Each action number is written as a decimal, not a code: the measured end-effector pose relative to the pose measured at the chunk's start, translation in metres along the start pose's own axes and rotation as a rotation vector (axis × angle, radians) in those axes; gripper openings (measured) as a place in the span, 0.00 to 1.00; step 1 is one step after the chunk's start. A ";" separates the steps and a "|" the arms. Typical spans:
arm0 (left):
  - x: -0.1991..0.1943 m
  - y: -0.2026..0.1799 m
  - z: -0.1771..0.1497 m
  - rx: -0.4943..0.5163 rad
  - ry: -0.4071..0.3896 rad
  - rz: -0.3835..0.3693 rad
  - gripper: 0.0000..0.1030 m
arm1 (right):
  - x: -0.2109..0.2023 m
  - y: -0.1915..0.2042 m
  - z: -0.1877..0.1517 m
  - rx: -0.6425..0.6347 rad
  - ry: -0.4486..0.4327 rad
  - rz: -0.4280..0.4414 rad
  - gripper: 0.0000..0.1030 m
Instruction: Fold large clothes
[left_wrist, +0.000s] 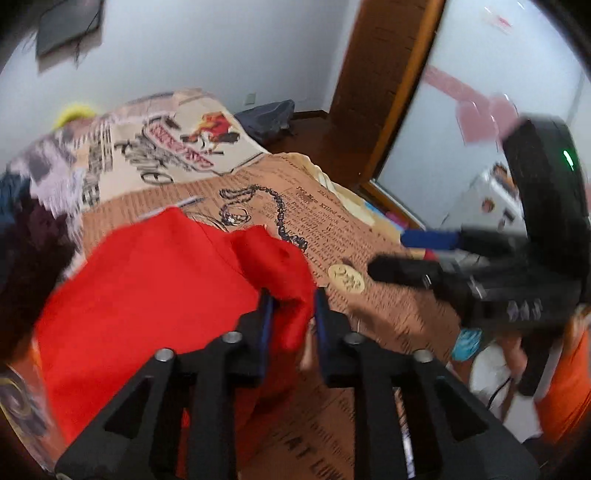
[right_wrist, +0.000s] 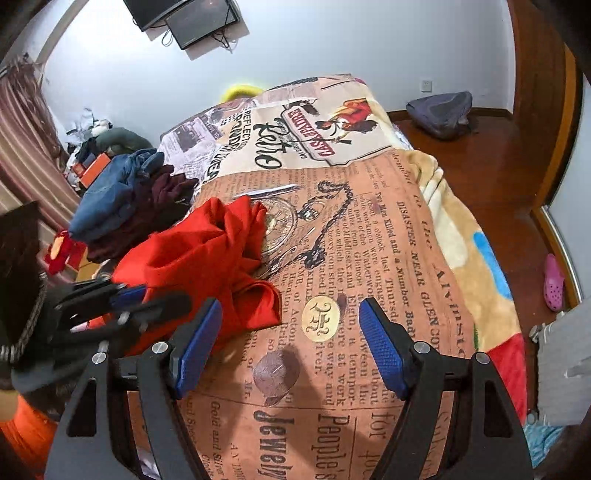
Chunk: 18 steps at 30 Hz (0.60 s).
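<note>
The red garment (right_wrist: 199, 258) lies crumpled on the bed (right_wrist: 369, 236), left of centre. A fold sits between the left gripper (left_wrist: 293, 306) fingers, parted, not pinching. The right gripper (right_wrist: 290, 343) fingers are spread wide, empty.

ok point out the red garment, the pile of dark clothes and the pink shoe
red garment (right_wrist: 192, 251), right wrist view, middle of the crumpled cloth
pile of dark clothes (right_wrist: 110, 199), right wrist view, blue top piece
pink shoe (right_wrist: 553, 284), right wrist view, its upper

I see open bedspread (right_wrist: 369, 258) right of the crumpled red garment (right_wrist: 199, 258); stacked clothes (right_wrist: 122, 199), seemingly, block the left.
</note>
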<state>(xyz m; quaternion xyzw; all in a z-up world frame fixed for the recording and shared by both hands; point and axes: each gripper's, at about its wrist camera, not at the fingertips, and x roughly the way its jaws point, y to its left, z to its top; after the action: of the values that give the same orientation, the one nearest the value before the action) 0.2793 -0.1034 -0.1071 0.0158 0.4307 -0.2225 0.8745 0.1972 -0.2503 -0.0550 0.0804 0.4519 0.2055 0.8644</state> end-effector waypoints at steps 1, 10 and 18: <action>-0.007 -0.002 -0.001 0.008 -0.008 -0.001 0.44 | 0.001 0.000 0.002 -0.004 -0.005 0.000 0.71; -0.091 0.047 -0.007 -0.036 -0.155 0.176 0.85 | 0.001 0.049 0.021 -0.148 -0.044 0.054 0.71; -0.069 0.112 -0.054 -0.122 0.017 0.260 0.89 | 0.040 0.094 0.026 -0.271 0.024 0.121 0.71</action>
<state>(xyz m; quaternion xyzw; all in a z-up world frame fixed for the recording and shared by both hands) 0.2478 0.0354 -0.1066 0.0203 0.4449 -0.0806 0.8917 0.2126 -0.1466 -0.0394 -0.0126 0.4247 0.3172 0.8478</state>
